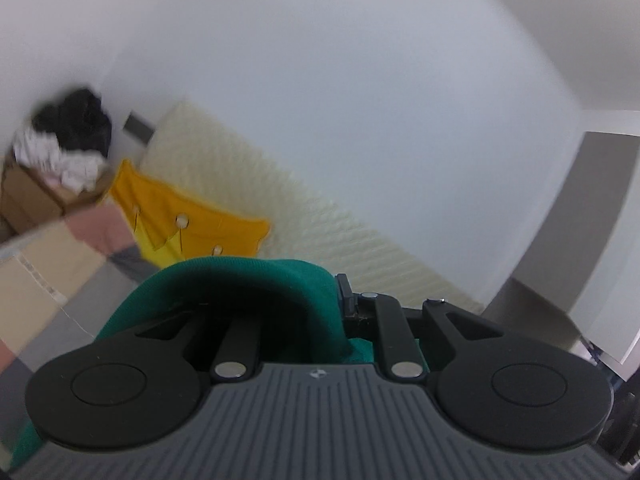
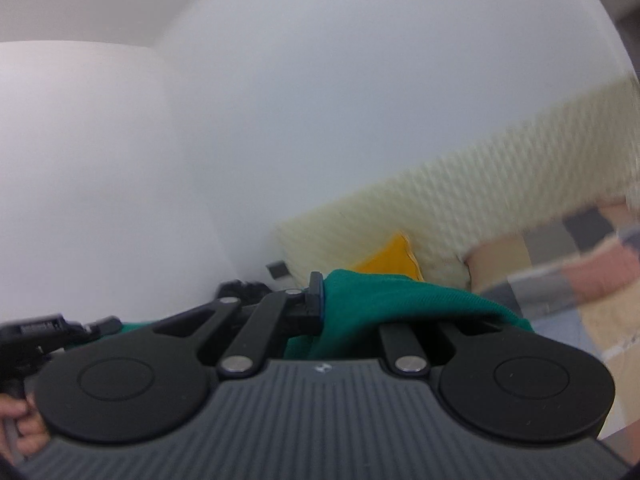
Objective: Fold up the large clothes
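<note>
A brown cardboard box [image 1: 38, 196] stands at the far left corner of the bed, against the white wall [image 1: 340, 100]; it is heaped with crumpled clothes, a black garment [image 1: 78, 118] on top and white and pale pink cloth [image 1: 60, 162] under it. Only the left wrist view shows this box.

The green knit garment [image 1: 256, 276] is held up off the bed between the two tools. The left gripper [image 1: 344, 300] has its jaws nearly together, pinching a fold of the green cloth, which arches over the left finger and hangs down past the tool's left side. The right gripper [image 2: 320, 300] has its jaws pressed together on another part of the same garment [image 2: 392, 296], whose cloth drapes over the right finger. The garment's held edge runs roughly level from one tool to the other; how the rest of it hangs cannot be told.

Behind it, a yellow cloth with pale round buttons [image 1: 188, 220] lies by the cream quilted headboard [image 1: 320, 224], on a patchwork bedspread of pink, beige and grey squares [image 1: 52, 256].

The right wrist view alone shows the other tool at its left edge and the person's hand [image 2: 20, 428] gripping it. A grey door frame [image 1: 592, 216] appears only in the left wrist view.
</note>
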Demonstrator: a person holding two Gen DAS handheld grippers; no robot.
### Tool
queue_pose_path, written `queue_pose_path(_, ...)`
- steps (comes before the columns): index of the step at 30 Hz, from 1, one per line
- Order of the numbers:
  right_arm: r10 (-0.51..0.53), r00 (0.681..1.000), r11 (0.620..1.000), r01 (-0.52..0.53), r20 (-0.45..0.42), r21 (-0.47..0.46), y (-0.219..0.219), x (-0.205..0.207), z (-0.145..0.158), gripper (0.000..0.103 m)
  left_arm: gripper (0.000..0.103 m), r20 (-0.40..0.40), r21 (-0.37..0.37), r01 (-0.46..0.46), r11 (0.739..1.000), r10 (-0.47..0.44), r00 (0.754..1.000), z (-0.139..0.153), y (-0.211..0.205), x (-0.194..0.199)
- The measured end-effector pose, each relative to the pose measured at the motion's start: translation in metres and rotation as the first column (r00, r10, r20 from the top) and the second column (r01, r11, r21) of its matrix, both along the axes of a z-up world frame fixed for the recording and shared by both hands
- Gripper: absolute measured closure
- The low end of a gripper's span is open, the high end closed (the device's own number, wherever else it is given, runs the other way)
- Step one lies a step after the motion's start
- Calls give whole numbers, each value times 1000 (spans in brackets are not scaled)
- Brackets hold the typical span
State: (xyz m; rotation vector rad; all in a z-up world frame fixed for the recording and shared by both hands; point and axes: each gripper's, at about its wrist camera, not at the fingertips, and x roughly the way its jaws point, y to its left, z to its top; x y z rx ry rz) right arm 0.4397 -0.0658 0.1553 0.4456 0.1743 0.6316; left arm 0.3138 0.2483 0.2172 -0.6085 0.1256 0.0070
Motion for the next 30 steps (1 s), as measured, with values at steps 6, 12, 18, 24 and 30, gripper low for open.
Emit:
queue_pose_path(6,-57,988,997,48,-140,-63,68,130,-80,95,85,-157,-51,-43,998,34,987,-134,61,168)
queue_pose_path(12,-138,960,981,99,-245,-165,115,223,-183,95,84,-299,-16,-40,999,34,954,-290,107,328)
queue_pose_path(18,-203,916,960,118,-346,-252,128,297,-285,95,81,-389,107,26,994,18,921,-403,122,451)
queue_pose_path(24,-207,891,941,68,-404,-331,133,323,-331,95,81,-541,235,64,970,75,838,-442,104,498)
queue_pose_path(30,-178,861,946,16,-476,-323,132,336,-343,91,79,-587,218,55,974,86,805,-442,100,491)
